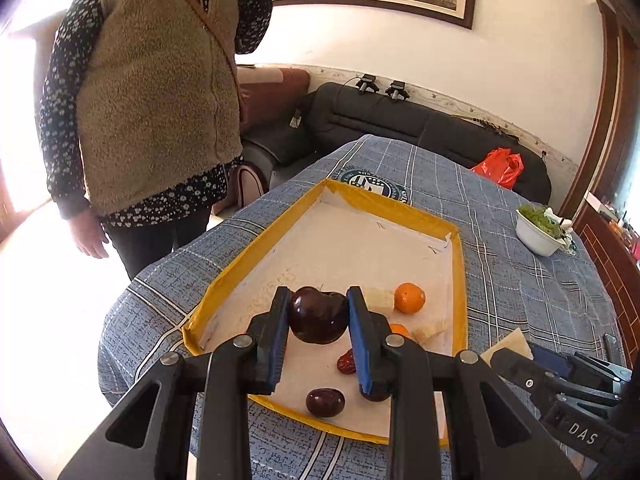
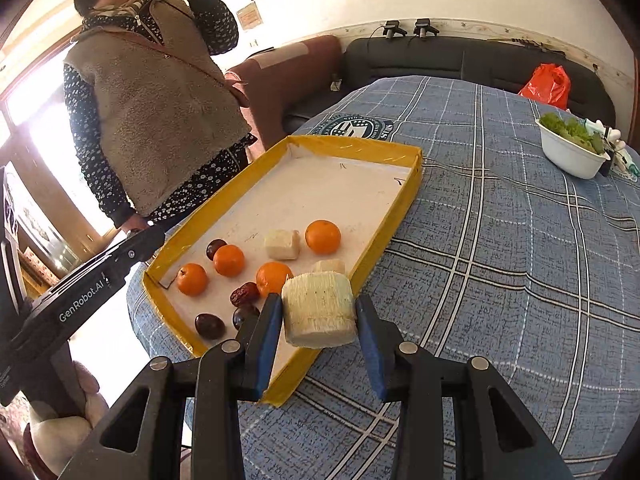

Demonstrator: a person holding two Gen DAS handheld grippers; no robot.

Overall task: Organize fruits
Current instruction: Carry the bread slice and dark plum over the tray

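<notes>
Fruits sit gathered in the near end of the yellow-rimmed tray point(image 2: 404, 208), which lies on the blue plaid tablecloth point(image 2: 500, 260). And there's the left gripper point(image 1: 319, 314), clenched on a dark red apple point(image 1: 319, 316), both blue pads pressed to its sides, holding it over the tray floor. Beneath it lie a wrinkled red date point(image 1: 346, 362) and a dark plum point(image 1: 325, 402), with an orange point(image 1: 409, 298) further back. Over to the right gripper point(image 2: 318, 312): it grasps a pale, fibrous cut chunk point(image 2: 319, 310) right at the tray's near right rim. Inside the tray, oranges, dark plums and two more pale chunks lie scattered close together. A person in a fleece vest point(image 2: 160, 92) stands beside the table; a white bowl of greens point(image 2: 572, 148) sits well apart.
</notes>
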